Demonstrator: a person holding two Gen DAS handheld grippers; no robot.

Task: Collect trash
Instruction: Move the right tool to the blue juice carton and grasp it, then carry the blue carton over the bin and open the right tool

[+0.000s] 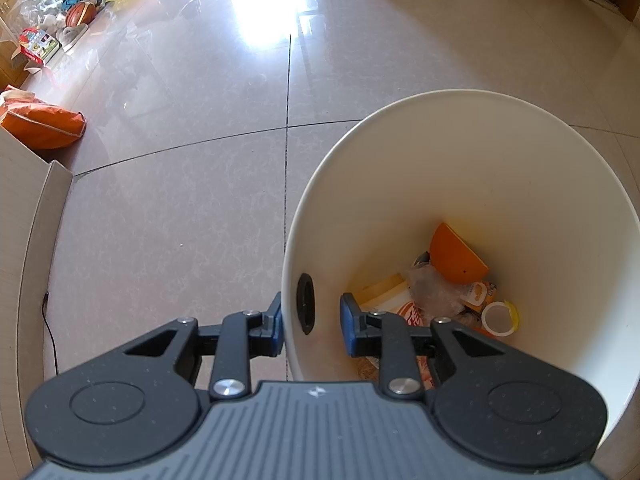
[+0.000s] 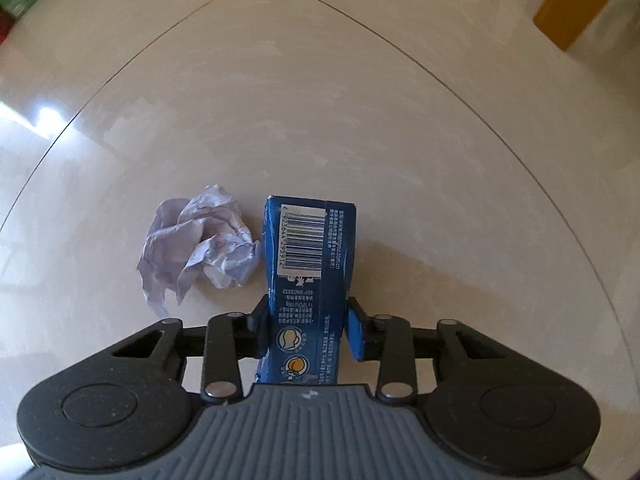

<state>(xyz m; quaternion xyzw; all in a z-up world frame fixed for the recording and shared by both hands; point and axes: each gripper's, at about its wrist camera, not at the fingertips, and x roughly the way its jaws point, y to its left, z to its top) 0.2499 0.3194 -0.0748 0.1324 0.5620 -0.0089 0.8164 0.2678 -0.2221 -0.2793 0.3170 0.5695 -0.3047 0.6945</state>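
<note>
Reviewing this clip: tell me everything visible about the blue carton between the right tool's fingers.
The blue rectangular cardboard carton has a white barcode panel and small white print, with round pictures lower down. Its sides look slightly dented. It lies along the line of the right tool, whose blue fingers press its two sides. Its far end points at the glossy beige tiled floor, and a crumpled pale paper ball sits close on its left.

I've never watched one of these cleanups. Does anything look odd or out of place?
Yes: a crumpled paper lies loose on the floor beside the blue carton, which the right gripper squeezes, its sides pinched in.
</note>
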